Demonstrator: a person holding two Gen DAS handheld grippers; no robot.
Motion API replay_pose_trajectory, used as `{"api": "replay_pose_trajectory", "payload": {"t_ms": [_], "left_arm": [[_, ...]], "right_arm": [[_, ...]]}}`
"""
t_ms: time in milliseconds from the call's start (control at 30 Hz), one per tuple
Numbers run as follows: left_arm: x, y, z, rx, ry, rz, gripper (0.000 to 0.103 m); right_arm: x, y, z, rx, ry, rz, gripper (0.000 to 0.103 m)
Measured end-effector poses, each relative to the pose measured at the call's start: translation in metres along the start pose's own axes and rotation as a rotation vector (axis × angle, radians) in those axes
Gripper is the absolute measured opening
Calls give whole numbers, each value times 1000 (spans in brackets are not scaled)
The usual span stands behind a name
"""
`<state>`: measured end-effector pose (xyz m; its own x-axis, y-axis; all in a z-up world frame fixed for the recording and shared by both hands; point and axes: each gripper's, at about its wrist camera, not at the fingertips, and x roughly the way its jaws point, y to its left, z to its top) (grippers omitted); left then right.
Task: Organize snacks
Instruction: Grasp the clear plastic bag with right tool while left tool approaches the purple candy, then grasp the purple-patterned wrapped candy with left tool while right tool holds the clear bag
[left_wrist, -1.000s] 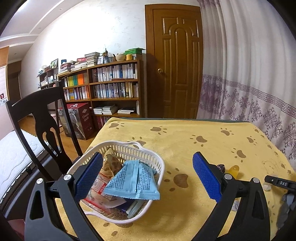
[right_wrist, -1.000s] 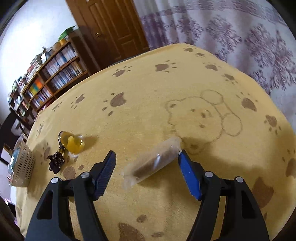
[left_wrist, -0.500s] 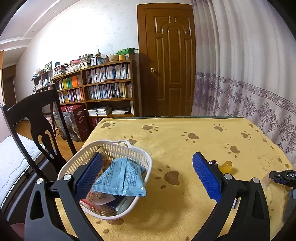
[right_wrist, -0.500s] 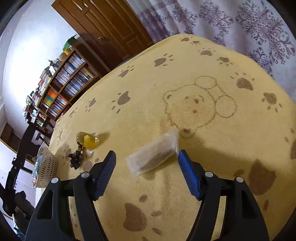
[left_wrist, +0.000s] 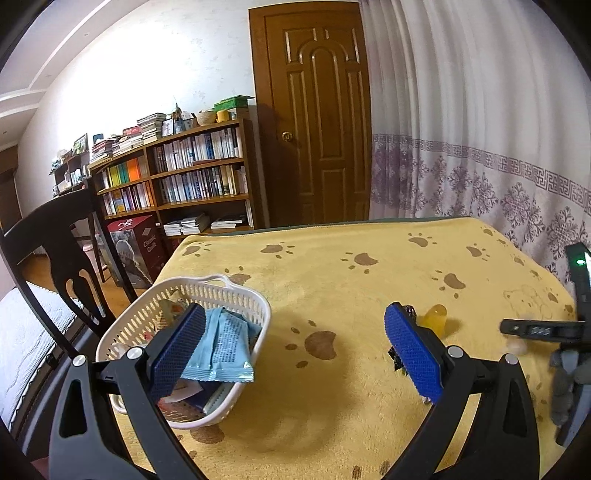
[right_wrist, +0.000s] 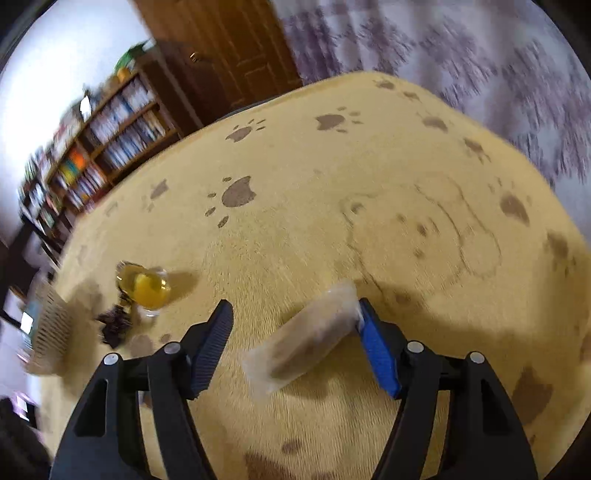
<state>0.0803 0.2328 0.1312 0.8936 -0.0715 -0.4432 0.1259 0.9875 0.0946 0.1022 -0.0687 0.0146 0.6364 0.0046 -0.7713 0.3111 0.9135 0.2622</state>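
Note:
A white plastic basket (left_wrist: 236, 295) sits on the yellow paw-print cloth at the left, holding a light blue packet (left_wrist: 221, 347) and other wrappers. My left gripper (left_wrist: 291, 354) hangs open above the cloth, its left pad over the basket's near side. In the right wrist view a clear-wrapped brown snack bar (right_wrist: 310, 336) lies between the fingers of my open right gripper (right_wrist: 295, 339), its far end touching the right pad (right_wrist: 376, 354). A yellow jelly cup (right_wrist: 146, 284) and a dark wrapped candy (right_wrist: 114, 325) lie to the left; the basket (right_wrist: 51, 325) is at the far left edge.
A dark wooden chair (left_wrist: 62, 254) stands by the table's left side. Behind the table are a bookshelf (left_wrist: 177, 184), a brown door (left_wrist: 314, 110) and a patterned curtain (left_wrist: 480, 147). The other gripper's body (left_wrist: 569, 332) shows at the right edge of the left wrist view.
The left gripper has drawn back and swung right, so the basket sits lower left. The right gripper has moved in around the snack bar, which now looks larger; the view is blurred with motion.

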Motion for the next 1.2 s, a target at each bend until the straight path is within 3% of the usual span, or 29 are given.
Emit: {"api": "replay_pose_trajectory", "payload": {"t_ms": [167,300,400,567,733,933,1133,1200], "left_arm": [[7,-3,-4,11,18,4,99],[14,-5,-8,9,44,-9,99],[19,-7,-13,9,67,-28,99],[29,-21,-19,23,114,-80,99],[35,-50,-20,80,135,-150,99],[53,-75,-18,79,178,-234,98],[88,-91,-20,67,251,-282,81],[103,-92,-20,40,283,-290,68]], "right_arm": [[6,26,-11,-203,-52,-163,52],[-2,17,-17,-193,-65,-145,30],[-9,2,-19,-144,-57,-95,25],[-26,-23,-25,-113,-55,-13,24],[-37,-43,-32,-124,-70,4,24],[-35,-47,-32,-144,-87,15,28],[-31,-45,-35,-151,-86,32,29],[-31,-45,-36,-152,-84,34,30]]}}
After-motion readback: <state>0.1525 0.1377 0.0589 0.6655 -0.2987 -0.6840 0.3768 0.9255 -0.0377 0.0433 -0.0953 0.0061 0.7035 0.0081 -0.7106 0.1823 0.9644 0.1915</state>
